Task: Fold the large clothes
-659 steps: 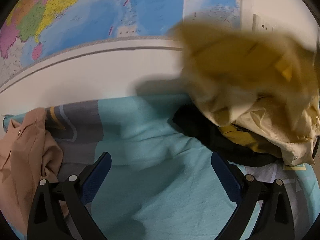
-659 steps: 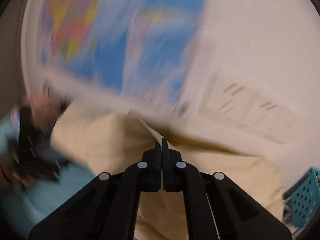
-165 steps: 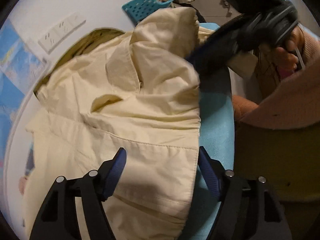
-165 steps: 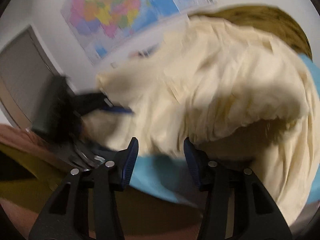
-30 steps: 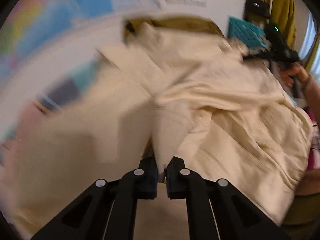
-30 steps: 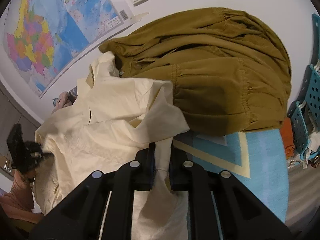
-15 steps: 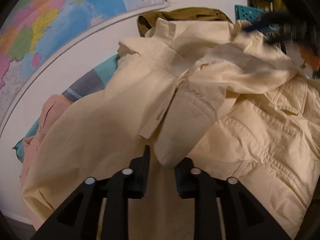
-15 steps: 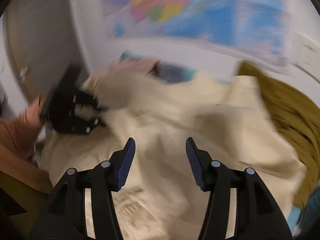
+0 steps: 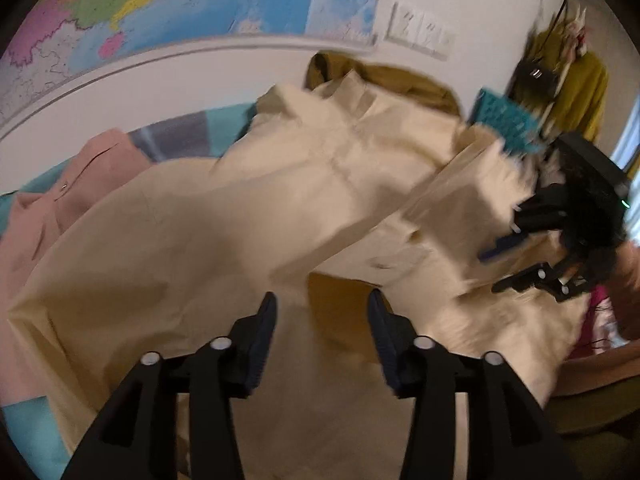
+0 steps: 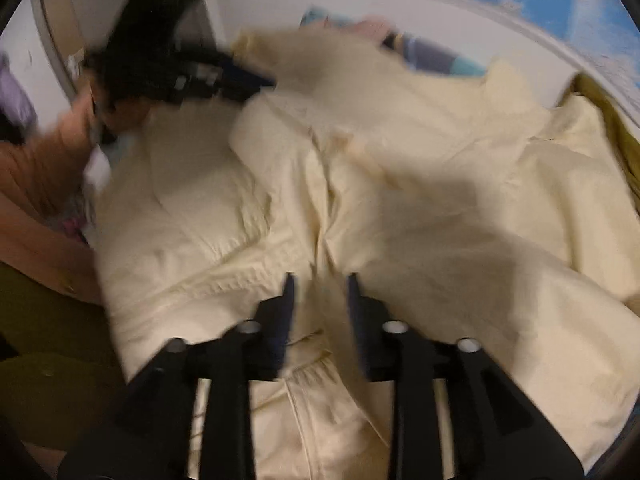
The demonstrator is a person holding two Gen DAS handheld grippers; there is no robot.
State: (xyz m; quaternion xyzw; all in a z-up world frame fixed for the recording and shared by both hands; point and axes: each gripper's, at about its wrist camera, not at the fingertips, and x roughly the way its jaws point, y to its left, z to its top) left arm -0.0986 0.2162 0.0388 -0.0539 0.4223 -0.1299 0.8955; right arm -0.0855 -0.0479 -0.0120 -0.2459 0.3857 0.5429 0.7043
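The left tool (image 9: 322, 312) hangs over the cream jacket (image 9: 248, 216) with its jaws spreading and no cloth between the blue pads; only the garment's surface and a shadowed fold lie below the gap. The right tool (image 10: 319, 296) points down at the same jacket, its jaws narrowing, with a seam ridge of the cream cloth lying under the gap; the blur hides whether the pads touch it. The jacket lies spread across the bed, covering most of the teal and grey sheet (image 9: 188, 136), with one sleeve (image 9: 448, 200) draped across the body. In the left wrist view the right tool appears at the far right edge of the jacket, held in a hand (image 9: 628, 264). Beyond the jacket's collar an olive-brown garment (image 9: 384, 80) is bunched against the wall, and a pink garment (image 9: 48, 208) lies at the left. A world map (image 9: 168, 4) hangs on the wall above.
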